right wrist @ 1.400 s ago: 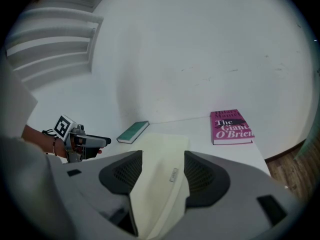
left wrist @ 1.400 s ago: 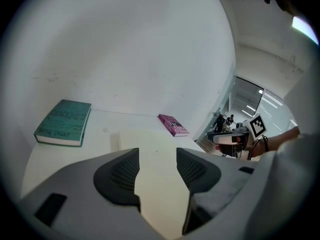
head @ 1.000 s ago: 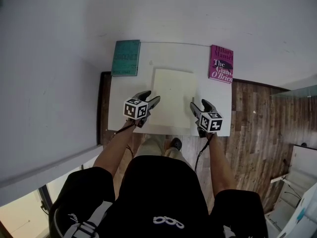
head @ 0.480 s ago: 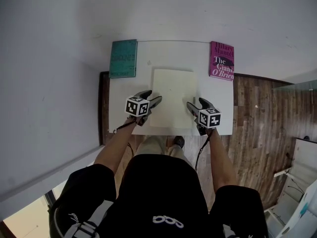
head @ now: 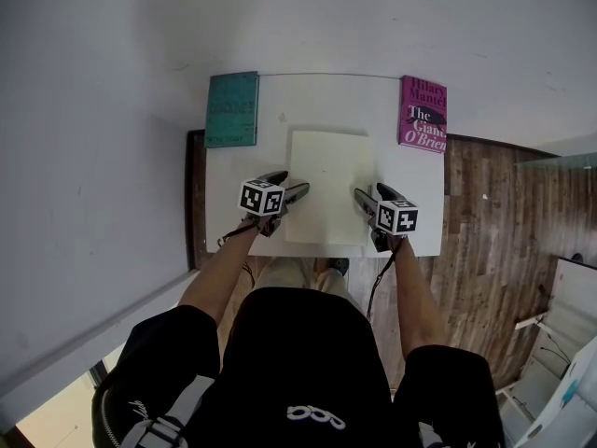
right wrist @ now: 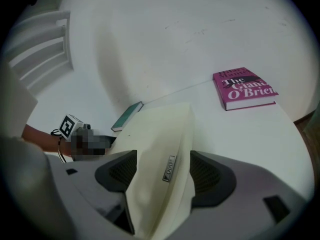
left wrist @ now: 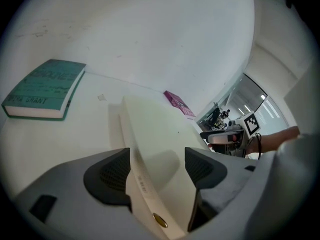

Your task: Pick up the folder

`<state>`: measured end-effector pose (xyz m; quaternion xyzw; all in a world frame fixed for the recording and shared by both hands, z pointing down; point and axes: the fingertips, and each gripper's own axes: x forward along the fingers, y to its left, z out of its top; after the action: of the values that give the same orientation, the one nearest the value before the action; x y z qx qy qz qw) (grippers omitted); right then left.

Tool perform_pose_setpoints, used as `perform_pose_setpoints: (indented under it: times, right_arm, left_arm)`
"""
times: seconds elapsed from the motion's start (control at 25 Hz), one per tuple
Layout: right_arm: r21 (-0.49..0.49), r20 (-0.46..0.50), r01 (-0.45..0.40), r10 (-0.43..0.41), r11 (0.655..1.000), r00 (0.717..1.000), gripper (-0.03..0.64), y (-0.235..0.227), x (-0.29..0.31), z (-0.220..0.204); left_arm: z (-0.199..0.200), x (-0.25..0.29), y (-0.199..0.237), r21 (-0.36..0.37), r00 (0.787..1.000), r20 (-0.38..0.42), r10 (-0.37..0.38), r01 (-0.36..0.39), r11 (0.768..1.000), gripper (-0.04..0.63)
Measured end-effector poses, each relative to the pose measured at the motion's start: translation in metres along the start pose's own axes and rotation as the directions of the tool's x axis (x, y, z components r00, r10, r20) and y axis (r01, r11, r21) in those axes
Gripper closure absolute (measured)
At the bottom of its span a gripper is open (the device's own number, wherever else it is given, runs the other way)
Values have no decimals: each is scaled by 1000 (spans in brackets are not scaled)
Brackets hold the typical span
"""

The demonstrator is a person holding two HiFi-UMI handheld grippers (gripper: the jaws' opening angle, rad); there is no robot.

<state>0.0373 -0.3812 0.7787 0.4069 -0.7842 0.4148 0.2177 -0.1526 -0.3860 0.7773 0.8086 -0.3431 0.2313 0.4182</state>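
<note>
The cream folder lies on the white table, its side edges between the spread, unclamped jaws of the left gripper and right gripper. Both pairs of jaws have just been opening. The jaws cover part of each edge.

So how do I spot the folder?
Look at the white table by the wall. A green book lies at its far left corner, a pink book at its far right. The folder lies flat in the middle: bigger, plain cream, no bright cover.
</note>
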Motion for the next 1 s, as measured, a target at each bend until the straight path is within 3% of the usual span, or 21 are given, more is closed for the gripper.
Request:
perform_pose_setpoints:
  times: [0.4, 1.0]
  right_arm:
    - [81, -69, 7, -1, 997, 998, 298, -1, 19, -12]
    - [89, -99, 13, -4, 996, 995, 298, -4, 18, -17]
  left_arm:
    - [-11, 13, 7, -74, 997, -50, -61, 57, 996, 267]
    - [-9, 10, 6, -107, 996, -56, -74, 68, 992, 267]
